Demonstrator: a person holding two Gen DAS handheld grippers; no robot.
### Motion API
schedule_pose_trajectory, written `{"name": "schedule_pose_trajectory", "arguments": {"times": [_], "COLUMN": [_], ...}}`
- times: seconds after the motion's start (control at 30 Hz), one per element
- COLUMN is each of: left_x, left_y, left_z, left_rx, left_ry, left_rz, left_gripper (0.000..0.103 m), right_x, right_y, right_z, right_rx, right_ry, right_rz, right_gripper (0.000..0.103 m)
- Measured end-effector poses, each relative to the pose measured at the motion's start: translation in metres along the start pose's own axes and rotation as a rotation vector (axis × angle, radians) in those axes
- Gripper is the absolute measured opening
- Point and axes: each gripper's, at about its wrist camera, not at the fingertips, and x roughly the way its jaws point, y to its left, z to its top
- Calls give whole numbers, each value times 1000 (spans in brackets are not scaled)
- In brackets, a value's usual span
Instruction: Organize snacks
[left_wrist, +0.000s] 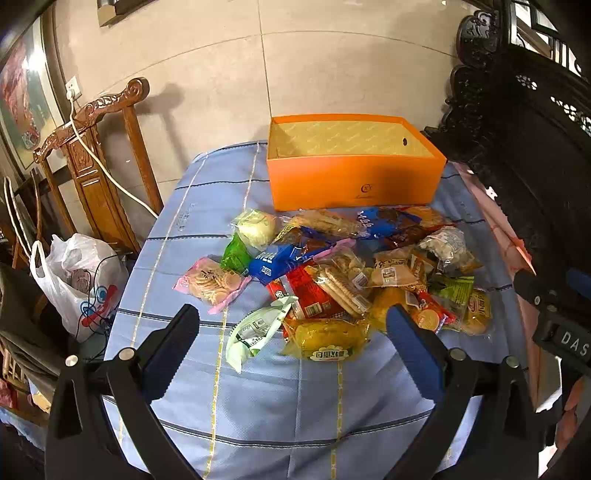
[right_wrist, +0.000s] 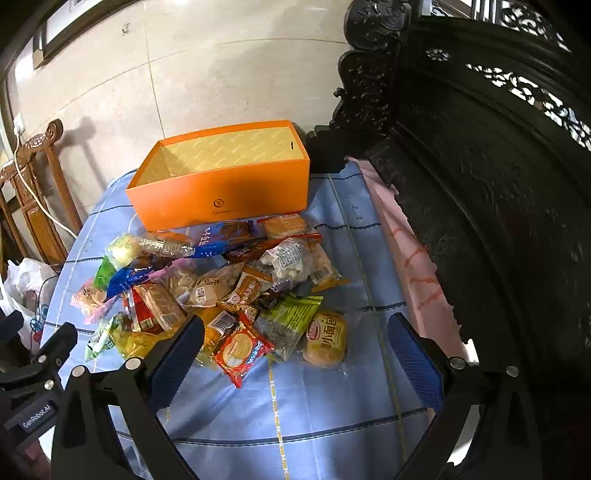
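A heap of wrapped snacks (left_wrist: 332, 273) (right_wrist: 221, 288) lies on the blue striped tablecloth (left_wrist: 288, 413) (right_wrist: 314, 406). Behind the heap stands an orange box (left_wrist: 351, 181) (right_wrist: 225, 195), with no lid and nothing visible inside. My left gripper (left_wrist: 291, 317) hovers open above the near edge of the heap, over a white-green packet (left_wrist: 255, 332) and a yellow packet (left_wrist: 327, 338). My right gripper (right_wrist: 295, 334) is open too, above a red round-cookie packet (right_wrist: 240, 349) and a small bread bun packet (right_wrist: 327, 341). Neither holds anything.
A carved wooden chair (left_wrist: 92, 166) with a white cable stands left of the table, a white plastic bag (left_wrist: 77, 280) below it. Dark carved furniture (right_wrist: 480, 184) rises close on the right, beside a pink cloth strip (right_wrist: 413, 258). The right gripper's body (left_wrist: 554, 317) shows at the left view's edge.
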Motion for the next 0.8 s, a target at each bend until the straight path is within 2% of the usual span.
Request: {"name": "schedule_pose_trajectory", "arguments": {"times": [0.4, 0.5, 0.67, 0.8], "left_x": [3, 4, 4, 3], "left_y": [-12, -11, -12, -8], "left_z": [-1, 0, -1, 0], "left_rx": [39, 30, 35, 4], "left_ry": [13, 21, 15, 10], "left_rz": [-11, -37, -28, -56], "left_gripper": [99, 99, 99, 99], "right_x": [4, 4, 4, 5], "right_y": [-2, -2, -1, -2], "right_z": [-2, -3, -3, -3], "right_rx": [-2, -4, -4, -6], "right_ry": [5, 4, 4, 9], "right_rz": [-7, -15, -19, -10], "right_gripper": [99, 99, 99, 99]}}
